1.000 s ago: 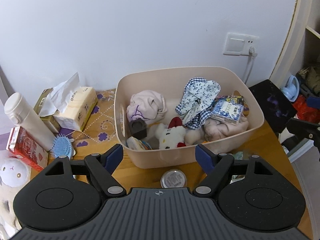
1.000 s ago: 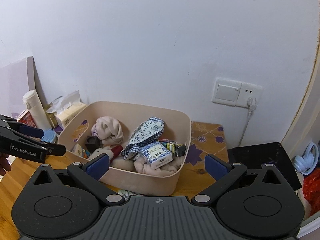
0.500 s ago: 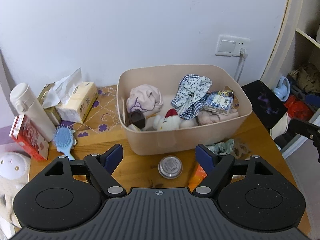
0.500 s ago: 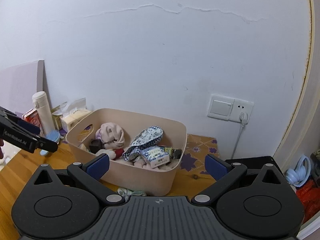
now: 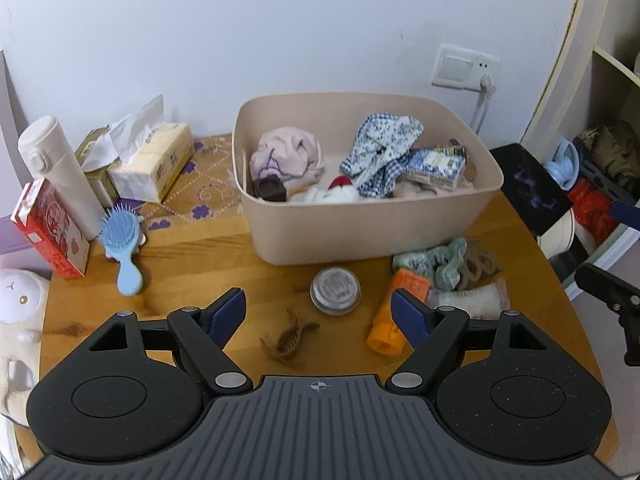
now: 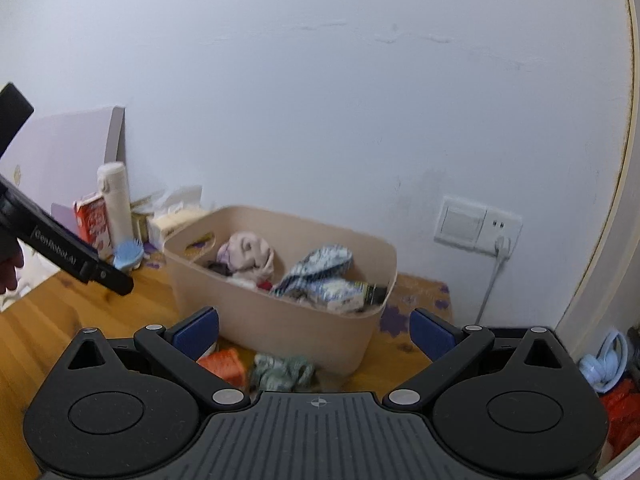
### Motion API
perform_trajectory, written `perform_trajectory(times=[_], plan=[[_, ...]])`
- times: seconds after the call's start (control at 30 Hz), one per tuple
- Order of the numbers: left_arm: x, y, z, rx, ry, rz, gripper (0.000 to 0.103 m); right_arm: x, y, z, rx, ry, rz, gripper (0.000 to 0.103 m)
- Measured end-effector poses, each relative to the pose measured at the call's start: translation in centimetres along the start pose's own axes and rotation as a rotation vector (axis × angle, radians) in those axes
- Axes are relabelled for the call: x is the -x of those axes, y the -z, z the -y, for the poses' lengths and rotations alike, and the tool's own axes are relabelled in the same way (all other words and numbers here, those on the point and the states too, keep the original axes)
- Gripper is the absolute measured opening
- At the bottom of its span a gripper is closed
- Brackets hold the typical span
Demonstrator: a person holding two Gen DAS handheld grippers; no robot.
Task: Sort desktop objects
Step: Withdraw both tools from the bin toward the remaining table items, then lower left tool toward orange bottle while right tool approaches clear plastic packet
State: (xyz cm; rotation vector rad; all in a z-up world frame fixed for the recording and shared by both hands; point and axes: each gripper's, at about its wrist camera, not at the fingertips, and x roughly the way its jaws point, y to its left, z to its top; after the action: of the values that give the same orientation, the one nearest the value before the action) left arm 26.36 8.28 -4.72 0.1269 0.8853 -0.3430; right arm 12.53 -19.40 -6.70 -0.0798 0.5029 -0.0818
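Change in view: both cameras have been drawn back and up from the bin over the last second, so more of the desktop is now shown in front of it.
Blue hairbrush (image 5: 122,248): lies at the left of the wooden desk (image 5: 192,256), just beside the white bottle (image 5: 60,176); not yet sorted.
Left gripper (image 5: 319,314): held with its jaws spread wide and nothing between them, above the near desk.
Brown hair clip (image 5: 287,338): newly revealed on the desk, directly ahead of the left gripper.
Round tin (image 5: 335,290): stands apart, between the clip and the bin wall.
Beige bin (image 5: 360,232): already holds cloths, a plush toy and a small box.
Orange tube (image 5: 394,316): lies at the right, touching a heap of green scrunchie (image 5: 434,262) and a brown claw clip.
Right gripper (image 6: 314,330): jaws spread, empty, at the bin's near right corner.
Meaning for the task: the previous item is judged delivered; the loose things in front remain, the hair clip or tin likely next.
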Motion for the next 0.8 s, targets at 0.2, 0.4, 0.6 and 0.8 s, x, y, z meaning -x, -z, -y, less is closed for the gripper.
perform_trajectory(times=[0.2, 0.4, 0.6, 0.8], plan=[[-0.7, 1.9, 0.6, -0.013, 0.012, -0.026, 0.081, 0.2, 2.2, -0.1, -0.022, 0.005, -0.039, 0.103], [-1.1, 3.7, 1.6, -0.011, 0.031, -0.038, 0.081, 0.3, 3.9, 0.1, -0.039, 0.016, -0.078, 0.103], [-2.3, 5.4, 2.4, -0.01, 0.04, -0.083, 0.081, 0.2, 5.7, 0.5, -0.056, 0.022, -0.126, 0.103], [-3.8, 6.8, 3.4, -0.041, 0.04, -0.118, 0.081, 0.0, 7.0, 0.7, -0.081, 0.008, -0.168, 0.103]])
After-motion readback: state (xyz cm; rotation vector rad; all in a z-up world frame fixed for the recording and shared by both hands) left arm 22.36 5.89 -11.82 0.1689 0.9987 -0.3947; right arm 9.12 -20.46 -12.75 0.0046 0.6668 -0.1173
